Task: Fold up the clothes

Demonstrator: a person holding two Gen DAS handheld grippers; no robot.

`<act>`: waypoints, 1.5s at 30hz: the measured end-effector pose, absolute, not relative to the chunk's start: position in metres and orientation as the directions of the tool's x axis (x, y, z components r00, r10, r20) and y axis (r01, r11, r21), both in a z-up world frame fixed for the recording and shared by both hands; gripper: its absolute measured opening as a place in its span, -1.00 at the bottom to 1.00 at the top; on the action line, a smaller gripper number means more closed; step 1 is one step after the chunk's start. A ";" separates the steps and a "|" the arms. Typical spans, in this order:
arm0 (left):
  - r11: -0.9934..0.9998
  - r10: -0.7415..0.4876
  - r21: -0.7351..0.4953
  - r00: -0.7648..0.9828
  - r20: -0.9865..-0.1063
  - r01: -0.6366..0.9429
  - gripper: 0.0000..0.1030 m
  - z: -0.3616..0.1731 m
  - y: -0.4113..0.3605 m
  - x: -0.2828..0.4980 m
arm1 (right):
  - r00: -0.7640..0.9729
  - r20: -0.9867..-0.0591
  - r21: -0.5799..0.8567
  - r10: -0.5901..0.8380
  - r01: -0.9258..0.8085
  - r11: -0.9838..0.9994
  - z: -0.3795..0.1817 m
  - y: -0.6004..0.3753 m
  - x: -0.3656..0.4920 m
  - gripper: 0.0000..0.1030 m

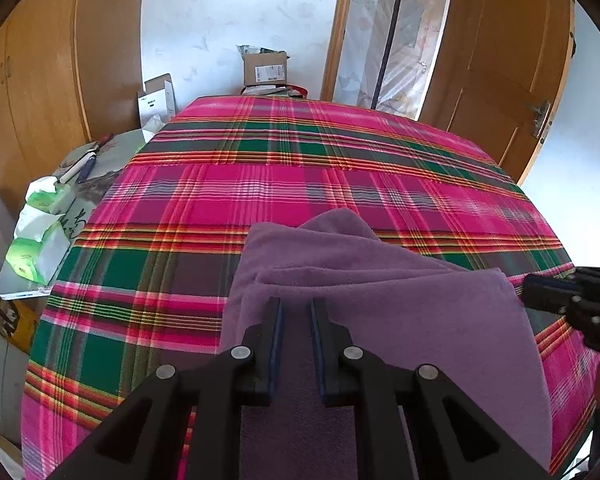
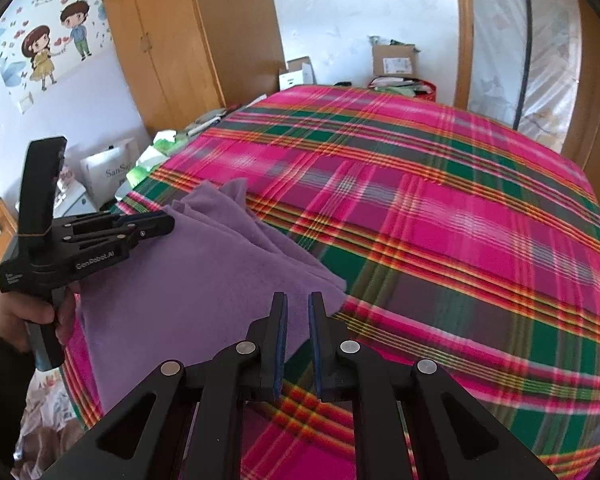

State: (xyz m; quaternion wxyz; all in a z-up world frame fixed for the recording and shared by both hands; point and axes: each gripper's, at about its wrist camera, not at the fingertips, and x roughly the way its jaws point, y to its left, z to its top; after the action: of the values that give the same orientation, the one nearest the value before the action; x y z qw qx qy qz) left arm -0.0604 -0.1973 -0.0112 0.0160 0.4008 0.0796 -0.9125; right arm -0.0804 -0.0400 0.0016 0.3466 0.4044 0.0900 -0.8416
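Purple fleece garment [image 1: 400, 308] lies half-folded on the plaid bedsheet [image 1: 260, 168] so both grippers, left [image 1: 296, 306] and right [image 2: 298, 300], hover slightly parted, grasping nothing, probably lining up another fold.

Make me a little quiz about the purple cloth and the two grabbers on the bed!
1. True or false: the purple cloth lies on a plaid bedspread.
2. Which gripper shows a hand holding its handle? A) left gripper B) right gripper
3. Fill in: the cardboard box stands beyond the bed's far ____.

Key: 1 true. 2 A, in the right wrist view. 3 edge.
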 end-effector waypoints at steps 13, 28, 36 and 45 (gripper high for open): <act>-0.972 0.057 -0.196 -0.676 -0.735 0.131 -0.50 -0.023 -0.229 -0.080 | -0.414 -0.742 0.158 -0.528 0.657 -0.737 -0.004 -0.044 -0.089 -0.76; -0.946 0.073 -0.286 -0.763 -0.643 0.151 -0.51 -0.011 -0.219 0.012 | -0.396 -0.716 0.222 -0.575 0.652 -0.725 -0.004 -0.042 -0.074 -0.75; -0.896 0.140 -0.415 -0.787 -0.601 0.158 -0.53 -0.036 -0.239 0.020 | -0.387 -0.706 0.219 -0.593 0.678 -0.702 0.002 -0.051 -0.061 -0.75; -0.911 0.110 -0.377 -0.782 -0.614 0.168 -0.53 -0.035 -0.232 0.020 | -0.385 -0.690 0.230 -0.613 0.686 -0.690 0.002 -0.056 -0.042 -0.75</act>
State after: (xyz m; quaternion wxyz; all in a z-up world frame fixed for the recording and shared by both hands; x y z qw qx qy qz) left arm 0.0201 -0.2323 -0.0349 0.0158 0.3300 0.2104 -0.9201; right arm -0.0417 -0.0561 0.0019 0.3910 0.3934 0.0468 -0.8308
